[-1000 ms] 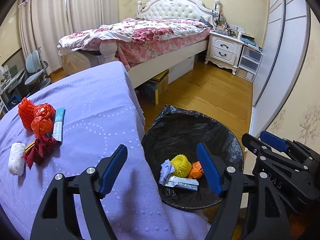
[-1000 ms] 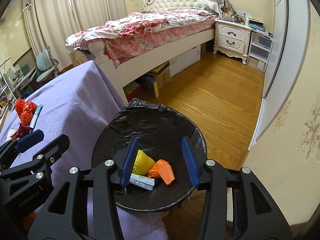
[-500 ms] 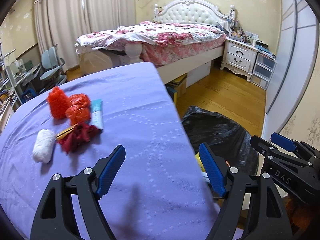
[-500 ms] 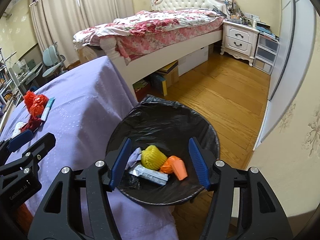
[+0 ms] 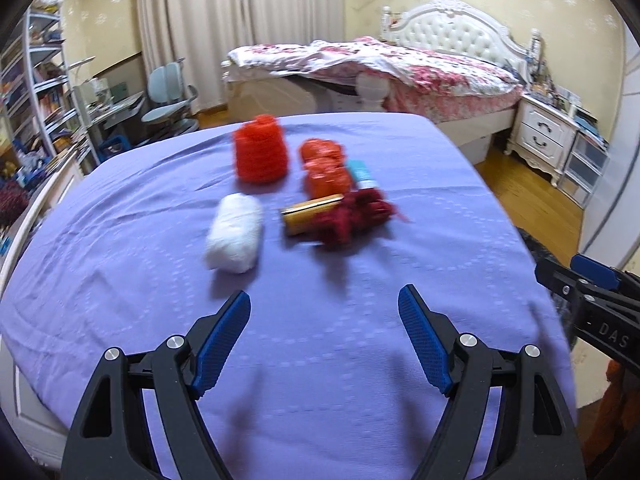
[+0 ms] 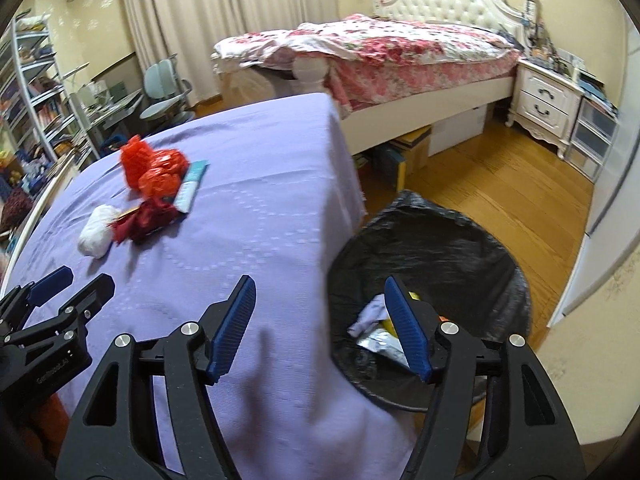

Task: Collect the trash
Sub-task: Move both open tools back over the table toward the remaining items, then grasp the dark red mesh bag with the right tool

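From the left wrist camera, the left gripper (image 5: 324,312) hangs over a purple tablecloth (image 5: 360,380) with its jaws spread wide and nothing between them; its blue pads (image 5: 222,340) grip only air. Ahead of it on the cloth lies a loose cluster of trash, somewhat blurred. A white foam net (image 5: 236,238) lies nearest, on the left. Just to its right a gold box (image 5: 308,216) lies partly under a dark red crumpled wrapper (image 5: 356,216). Behind these stand a red foam net (image 5: 260,152) and an orange-red crumpled bag (image 5: 326,168), with a teal tube (image 5: 362,172) touching the bag's right side. The right gripper (image 5: 592,280) juts in at the right edge of this view. A bed with a floral quilt (image 5: 380,60) stands beyond the table.

From the right wrist camera, the right gripper (image 6: 320,312) hovers over the table's edge, its jaws have just been opening, and nothing sits between them. Its left pad is over the cloth, its right pad (image 6: 408,332) over a bin lined with a black bag (image 6: 460,248), which stands on the wooden floor (image 6: 500,184) just beside the table. Inside the bin lie a pale crumpled paper (image 6: 370,314), a silvery packet (image 6: 380,340) and something yellow, mostly hidden by the pad. The same trash cluster lies well to the left on the cloth.
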Action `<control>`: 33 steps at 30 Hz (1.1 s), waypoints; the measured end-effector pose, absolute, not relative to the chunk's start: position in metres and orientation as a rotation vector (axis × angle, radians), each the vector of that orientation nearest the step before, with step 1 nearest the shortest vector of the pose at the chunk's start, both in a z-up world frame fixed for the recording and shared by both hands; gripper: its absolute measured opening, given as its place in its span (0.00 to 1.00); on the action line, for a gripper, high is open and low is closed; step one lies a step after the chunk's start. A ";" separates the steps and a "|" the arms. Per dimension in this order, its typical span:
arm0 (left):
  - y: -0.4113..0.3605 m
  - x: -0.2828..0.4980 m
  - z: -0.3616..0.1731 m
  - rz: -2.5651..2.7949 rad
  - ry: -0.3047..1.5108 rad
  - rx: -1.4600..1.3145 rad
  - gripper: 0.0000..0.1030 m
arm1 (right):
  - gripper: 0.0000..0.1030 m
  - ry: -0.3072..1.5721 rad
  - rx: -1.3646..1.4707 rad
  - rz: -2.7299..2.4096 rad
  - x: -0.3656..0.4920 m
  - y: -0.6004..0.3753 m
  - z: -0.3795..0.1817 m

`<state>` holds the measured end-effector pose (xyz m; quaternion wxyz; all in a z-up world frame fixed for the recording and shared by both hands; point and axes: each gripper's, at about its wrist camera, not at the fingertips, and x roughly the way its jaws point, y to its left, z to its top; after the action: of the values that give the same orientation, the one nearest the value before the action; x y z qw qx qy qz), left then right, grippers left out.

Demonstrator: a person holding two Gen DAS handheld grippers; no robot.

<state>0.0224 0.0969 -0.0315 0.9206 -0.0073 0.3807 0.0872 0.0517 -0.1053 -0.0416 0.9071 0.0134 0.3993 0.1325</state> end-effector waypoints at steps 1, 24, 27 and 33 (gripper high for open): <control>0.106 0.021 -0.033 0.203 0.785 -0.022 0.74 | 0.63 0.828 0.019 0.294 0.051 -0.095 -0.042; 0.200 0.010 -0.044 0.352 0.819 -0.097 0.75 | 0.69 0.873 -0.131 0.463 0.068 0.045 -0.049; 0.204 0.011 -0.043 0.348 0.818 -0.114 0.75 | 0.69 0.864 -0.131 0.462 0.072 0.054 -0.049; 0.205 0.015 -0.040 0.346 0.807 -0.112 0.75 | 0.69 0.869 -0.146 0.444 0.084 0.067 -0.051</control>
<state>0.0146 0.2049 -0.0398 0.9036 -0.0540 0.3905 0.1673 0.0835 0.0665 -0.0508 0.8807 -0.0703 0.4171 0.2132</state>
